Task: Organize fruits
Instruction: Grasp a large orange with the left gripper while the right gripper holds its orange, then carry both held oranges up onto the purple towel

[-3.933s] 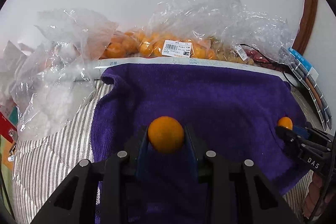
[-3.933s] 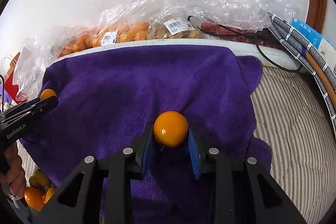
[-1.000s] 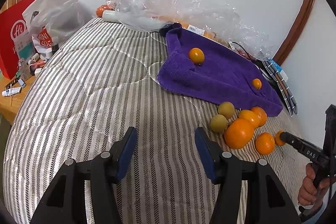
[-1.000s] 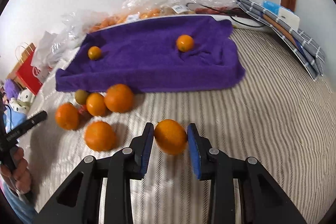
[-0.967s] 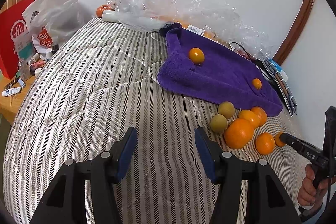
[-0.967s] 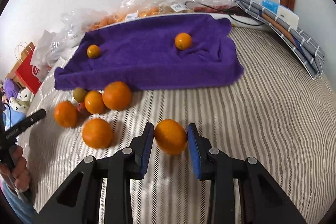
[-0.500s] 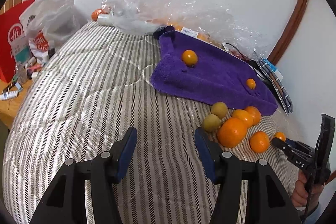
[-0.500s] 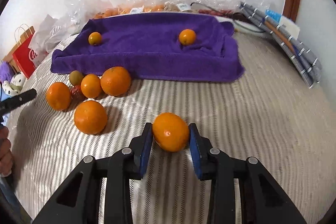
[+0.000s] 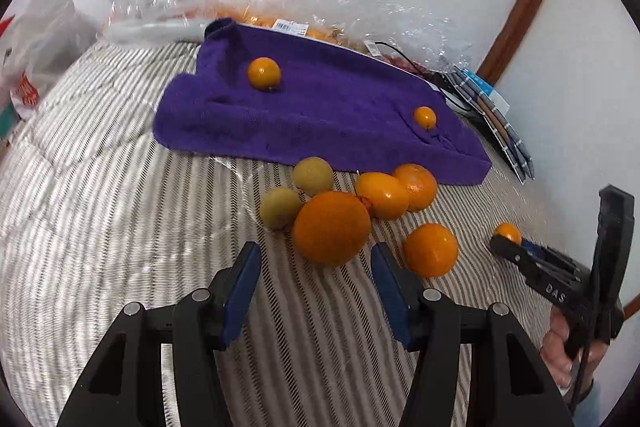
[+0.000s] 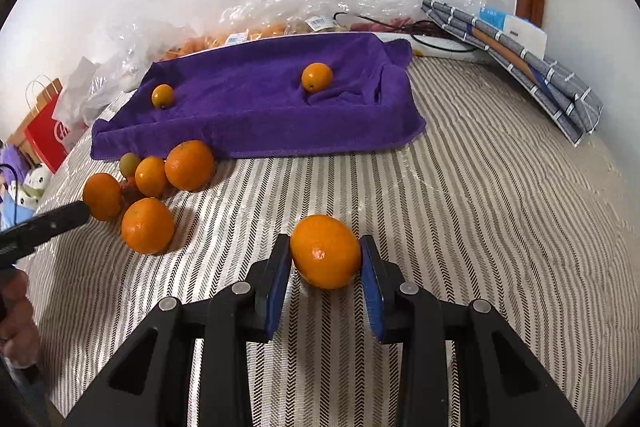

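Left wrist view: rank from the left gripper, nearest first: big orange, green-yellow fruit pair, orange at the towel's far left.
1. Big orange, just ahead of the open left gripper.
2. Green-yellow fruit pair, behind it, left.
3. Orange at the towel's far left, on the purple towel.

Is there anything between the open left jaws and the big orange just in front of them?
Nothing visible. The left gripper is open, and only bare striped bedding lies before the big orange. Smaller fruits sit beside and behind it.
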{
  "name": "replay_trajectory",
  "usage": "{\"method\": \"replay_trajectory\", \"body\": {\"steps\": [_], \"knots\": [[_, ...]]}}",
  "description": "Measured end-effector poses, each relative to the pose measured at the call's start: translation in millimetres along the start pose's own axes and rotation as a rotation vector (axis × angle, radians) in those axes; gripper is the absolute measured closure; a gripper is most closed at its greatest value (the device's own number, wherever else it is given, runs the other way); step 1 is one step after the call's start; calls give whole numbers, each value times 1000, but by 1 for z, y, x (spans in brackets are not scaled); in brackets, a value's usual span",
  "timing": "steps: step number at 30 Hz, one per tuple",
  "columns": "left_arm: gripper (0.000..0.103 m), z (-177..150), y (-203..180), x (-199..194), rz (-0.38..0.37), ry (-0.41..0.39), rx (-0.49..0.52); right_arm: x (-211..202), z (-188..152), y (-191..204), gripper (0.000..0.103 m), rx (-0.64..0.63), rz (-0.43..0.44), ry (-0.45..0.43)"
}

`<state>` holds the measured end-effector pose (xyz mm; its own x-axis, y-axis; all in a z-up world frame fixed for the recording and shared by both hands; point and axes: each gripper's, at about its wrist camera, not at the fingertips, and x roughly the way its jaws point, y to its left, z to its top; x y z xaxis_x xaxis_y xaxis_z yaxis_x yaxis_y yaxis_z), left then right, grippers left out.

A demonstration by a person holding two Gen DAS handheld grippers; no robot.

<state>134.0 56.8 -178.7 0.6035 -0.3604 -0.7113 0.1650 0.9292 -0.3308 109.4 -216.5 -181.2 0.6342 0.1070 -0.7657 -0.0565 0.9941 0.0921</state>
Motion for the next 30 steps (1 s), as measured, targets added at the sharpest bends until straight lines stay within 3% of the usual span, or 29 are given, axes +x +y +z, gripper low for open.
{"method": "replay_trajectory", "body": {"steps": [6,10,19,23,26,30], "knots": [[49,0,-5,9,-16,-14,-22,4,0,-3,69,12,24,13],[63,1,-4,10,-49,-31,-38,2,-1,-5,69,22,48,3],[62,0,0,9,-85,-21,-62,3,-1,0,69,-4,63,8],[57,3,5,11,-86,-20,-89,4,-1,1,69,-9,56,14],[63,1,7,7,-102,-43,-95,4,-1,2,69,-14,48,16],[63,-1,5,0,-111,-60,-82,4,-2,4,69,-26,42,17]]}}
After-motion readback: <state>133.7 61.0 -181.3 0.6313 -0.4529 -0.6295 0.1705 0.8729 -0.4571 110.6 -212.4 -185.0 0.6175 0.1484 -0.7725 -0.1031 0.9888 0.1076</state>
